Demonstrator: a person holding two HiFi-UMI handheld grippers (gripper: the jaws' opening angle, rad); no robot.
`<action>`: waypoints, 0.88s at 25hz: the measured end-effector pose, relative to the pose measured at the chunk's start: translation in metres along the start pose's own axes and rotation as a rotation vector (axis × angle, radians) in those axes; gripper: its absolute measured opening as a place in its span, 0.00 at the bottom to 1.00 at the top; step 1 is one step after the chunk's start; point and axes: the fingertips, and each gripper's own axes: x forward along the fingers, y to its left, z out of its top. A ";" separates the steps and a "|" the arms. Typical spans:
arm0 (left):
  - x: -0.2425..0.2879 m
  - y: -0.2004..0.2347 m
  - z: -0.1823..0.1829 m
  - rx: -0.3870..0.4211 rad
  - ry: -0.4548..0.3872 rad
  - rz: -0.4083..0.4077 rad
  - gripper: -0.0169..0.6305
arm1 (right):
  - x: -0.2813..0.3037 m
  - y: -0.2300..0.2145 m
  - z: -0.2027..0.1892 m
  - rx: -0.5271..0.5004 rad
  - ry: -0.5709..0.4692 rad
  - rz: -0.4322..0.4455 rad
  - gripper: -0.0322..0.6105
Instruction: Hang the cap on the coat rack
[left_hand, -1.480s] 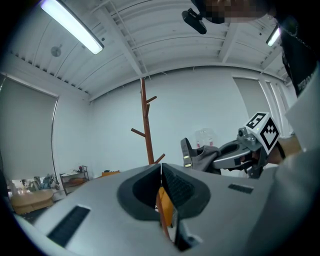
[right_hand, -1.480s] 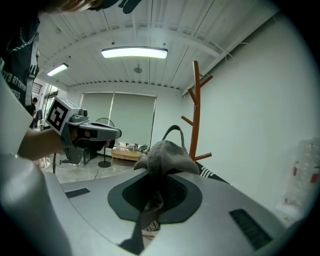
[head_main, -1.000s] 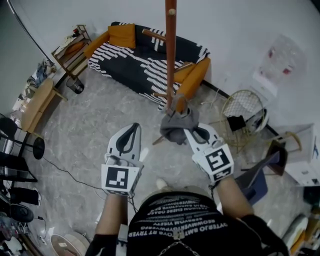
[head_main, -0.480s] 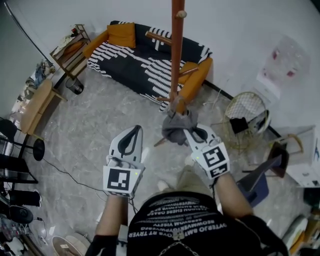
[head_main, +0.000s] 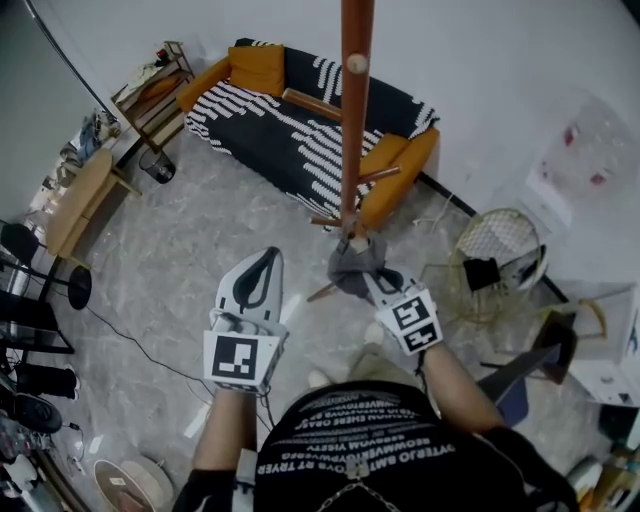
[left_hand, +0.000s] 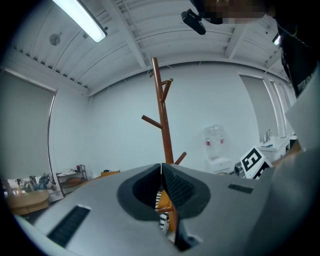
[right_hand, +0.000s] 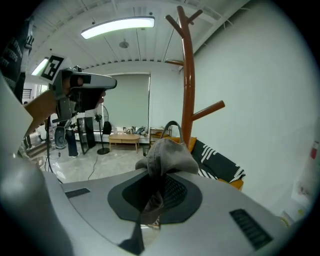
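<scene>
The grey cap (head_main: 352, 268) (right_hand: 167, 154) hangs bunched from my right gripper (head_main: 372, 281) (right_hand: 156, 186), whose jaws are shut on its fabric. It is held up close to the brown wooden coat rack (head_main: 354, 110) (right_hand: 188, 75), just below a short side peg (right_hand: 207, 110); in the head view the cap overlaps the pole's lower part. My left gripper (head_main: 256, 283) (left_hand: 161, 186) is off to the left of the rack with its jaws shut and nothing between them. The rack (left_hand: 161, 117) stands ahead of it in the left gripper view.
A black-and-white striped sofa (head_main: 290, 125) with orange cushions stands behind the rack. A wire basket (head_main: 492, 250) and a chair (head_main: 555, 335) are at the right. A wooden table (head_main: 75, 200), a shelf (head_main: 150, 85) and black stands (head_main: 40, 300) are at the left. A cable (head_main: 140, 345) runs over the floor.
The right gripper with the cap has moved closer to the rack pole and further from me. The view has shifted a little. The left gripper has stayed put.
</scene>
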 end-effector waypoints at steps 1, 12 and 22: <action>0.005 0.000 0.000 0.000 0.001 0.005 0.03 | 0.004 -0.003 -0.006 -0.003 0.015 0.009 0.08; 0.032 0.002 -0.014 -0.022 0.030 0.034 0.03 | 0.045 -0.021 -0.044 -0.031 0.139 0.064 0.08; 0.023 0.010 -0.018 -0.021 0.048 0.045 0.03 | 0.064 -0.024 -0.065 -0.006 0.194 0.049 0.08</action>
